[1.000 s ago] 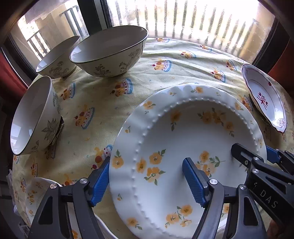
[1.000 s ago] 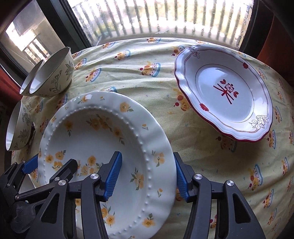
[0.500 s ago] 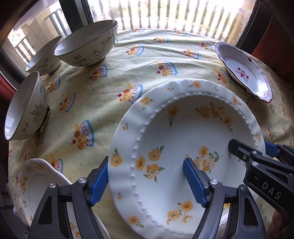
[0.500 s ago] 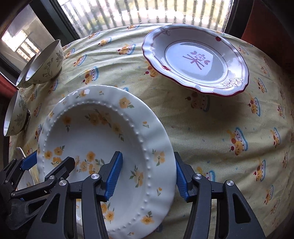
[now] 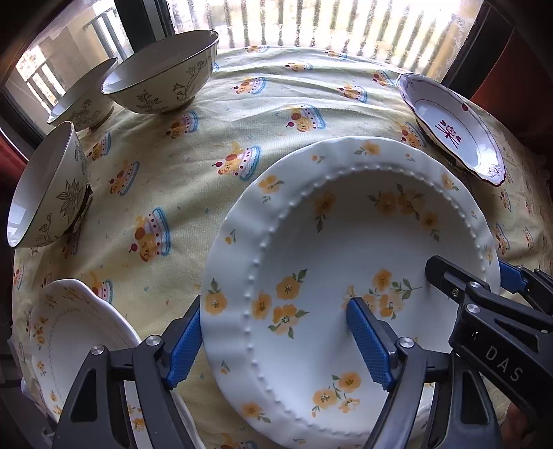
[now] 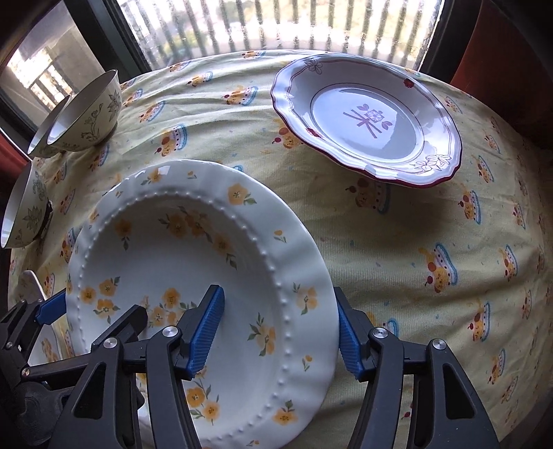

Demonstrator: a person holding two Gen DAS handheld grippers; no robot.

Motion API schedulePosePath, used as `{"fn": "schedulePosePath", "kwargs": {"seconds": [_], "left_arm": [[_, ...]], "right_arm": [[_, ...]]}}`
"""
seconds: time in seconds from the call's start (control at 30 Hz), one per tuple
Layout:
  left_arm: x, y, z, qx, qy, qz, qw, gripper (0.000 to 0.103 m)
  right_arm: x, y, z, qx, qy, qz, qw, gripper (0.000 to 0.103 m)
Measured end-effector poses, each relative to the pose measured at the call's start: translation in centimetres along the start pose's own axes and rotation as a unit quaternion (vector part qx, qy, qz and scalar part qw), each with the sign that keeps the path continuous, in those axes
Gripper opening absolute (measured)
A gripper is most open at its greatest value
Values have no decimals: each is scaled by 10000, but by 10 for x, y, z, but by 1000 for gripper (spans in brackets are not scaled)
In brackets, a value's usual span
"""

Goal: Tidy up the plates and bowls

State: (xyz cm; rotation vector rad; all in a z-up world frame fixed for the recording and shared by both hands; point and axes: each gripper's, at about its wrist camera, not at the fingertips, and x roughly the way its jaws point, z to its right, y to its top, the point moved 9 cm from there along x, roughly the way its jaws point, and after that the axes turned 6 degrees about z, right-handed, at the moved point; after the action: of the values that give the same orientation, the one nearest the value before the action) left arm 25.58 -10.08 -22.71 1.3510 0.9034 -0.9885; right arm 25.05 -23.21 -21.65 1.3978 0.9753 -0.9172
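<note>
Jaws straddle flowered plate [image 5: 345,248], bowls [image 5: 162,76] beyond

A pale yellow tablecloth [image 5: 193,179] printed with little cakes lies ahead of and beneath both sets of jaws, wrinkled in places. Beyond its far edge, well ahead of the jaws, a window [image 6: 276,27] shows bright vertical railings, with dark frames [image 5: 148,20] to the left. Red-brown fabric [image 6: 497,62] hangs at the right.
</note>
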Motion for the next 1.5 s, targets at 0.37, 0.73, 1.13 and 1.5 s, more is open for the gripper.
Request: {"fn": "schedulePosePath", "kwargs": {"seconds": [0.37, 0.73, 1.13, 1.5], "left_arm": [[-36, -4, -4, 47, -188, 206, 9996, 79], [-71, -15, -27, 43, -432, 387, 9983, 79], [-87, -41, -79, -88, -591, 377, 9975, 79], [-75, -68, -132, -368, -620, 141, 9973, 80]], "right_arm": [[-40, -12, 2, 204, -214, 126, 9995, 64], [-82, -20, -27, 272, -461, 367, 9979, 64], [-99, -37, -81, 207, -606, 349, 9973, 64], [-86, -54, -140, 18, -586, 128, 9982, 64]]}}
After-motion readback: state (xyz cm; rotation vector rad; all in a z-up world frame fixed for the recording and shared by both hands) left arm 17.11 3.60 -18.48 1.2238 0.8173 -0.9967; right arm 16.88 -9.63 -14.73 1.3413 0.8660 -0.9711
